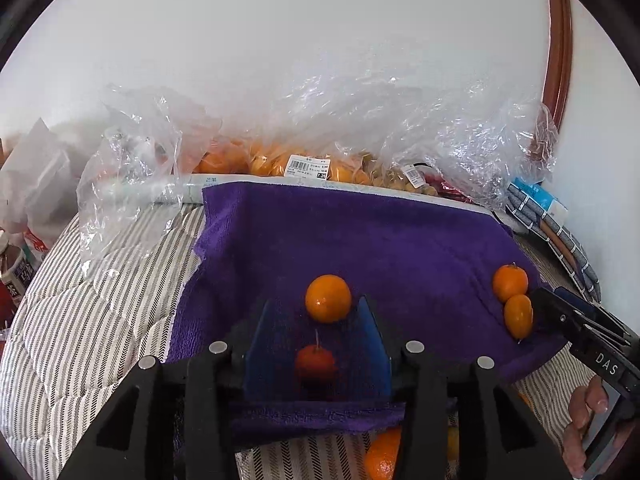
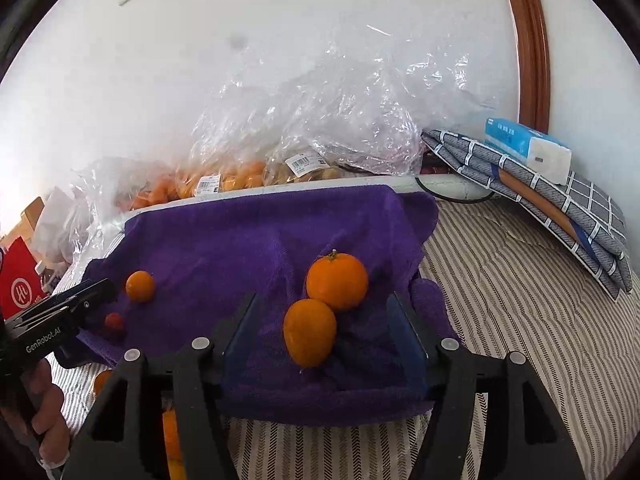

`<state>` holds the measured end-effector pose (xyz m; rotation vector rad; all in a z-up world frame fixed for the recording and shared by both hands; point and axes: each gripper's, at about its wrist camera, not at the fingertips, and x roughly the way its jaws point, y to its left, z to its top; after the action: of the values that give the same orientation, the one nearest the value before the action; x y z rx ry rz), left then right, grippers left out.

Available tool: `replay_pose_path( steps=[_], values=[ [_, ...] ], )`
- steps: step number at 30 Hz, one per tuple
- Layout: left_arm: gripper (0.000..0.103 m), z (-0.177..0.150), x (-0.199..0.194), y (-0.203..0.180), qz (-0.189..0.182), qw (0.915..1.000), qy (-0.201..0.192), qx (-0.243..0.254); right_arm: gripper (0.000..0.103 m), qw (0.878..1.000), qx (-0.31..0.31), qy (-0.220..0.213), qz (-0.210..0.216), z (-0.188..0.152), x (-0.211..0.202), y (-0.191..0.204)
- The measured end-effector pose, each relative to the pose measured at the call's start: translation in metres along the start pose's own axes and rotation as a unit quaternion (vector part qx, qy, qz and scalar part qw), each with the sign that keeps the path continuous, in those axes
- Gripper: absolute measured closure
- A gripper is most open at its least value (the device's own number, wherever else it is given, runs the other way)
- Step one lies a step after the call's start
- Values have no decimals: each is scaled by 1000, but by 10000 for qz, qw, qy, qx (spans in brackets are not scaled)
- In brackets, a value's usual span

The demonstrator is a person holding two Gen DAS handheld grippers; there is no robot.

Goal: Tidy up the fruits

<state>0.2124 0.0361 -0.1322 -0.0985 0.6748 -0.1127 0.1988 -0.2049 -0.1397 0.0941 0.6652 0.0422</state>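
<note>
Right claw straddles an upright oval orange, untouched.

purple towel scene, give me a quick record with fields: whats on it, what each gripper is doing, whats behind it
surface: purple towel on striped bedding
fruit on towel: three oranges, one small red fruit
left gripper: open, red fruit between the fingers, pads not pressing
right gripper: open, oval orange between the fingers, untouched
behind towel: plastic bags of fruit along the wall
</note>
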Motion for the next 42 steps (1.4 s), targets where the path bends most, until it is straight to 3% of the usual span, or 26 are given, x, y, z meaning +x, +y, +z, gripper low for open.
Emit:
replay_pose_path(
  steps=[5, 11, 19, 26, 30, 42],
  values=[
    [61, 1, -8, -2, 96, 9998, -176, -10, 39, 10000, -42, -23, 9, 4, -11, 2],
    [60, 0, -9, 9, 73, 9996, -53, -267, 39, 9998, -23, -110, -164, -6, -39, 6],
    [59, -21, -41, 14, 103, 9995, -293, -105, 39, 9994, 98, 322, -95, -24, -53, 9],
    [55, -43, -70, 46, 63, 9980, -208, -586, 45, 9987, 60, 501, 63, -42, -66, 23],
    [55, -52, -79, 54, 278, 9974, -187, -644, 55, 9975, -101, 683, 160, -59, -67, 37],
    [50, -56, -78, 70, 408, 9950, -105, -903, 59, 9929, -474, 970, 491, -73, -61, 63]
  ],
)
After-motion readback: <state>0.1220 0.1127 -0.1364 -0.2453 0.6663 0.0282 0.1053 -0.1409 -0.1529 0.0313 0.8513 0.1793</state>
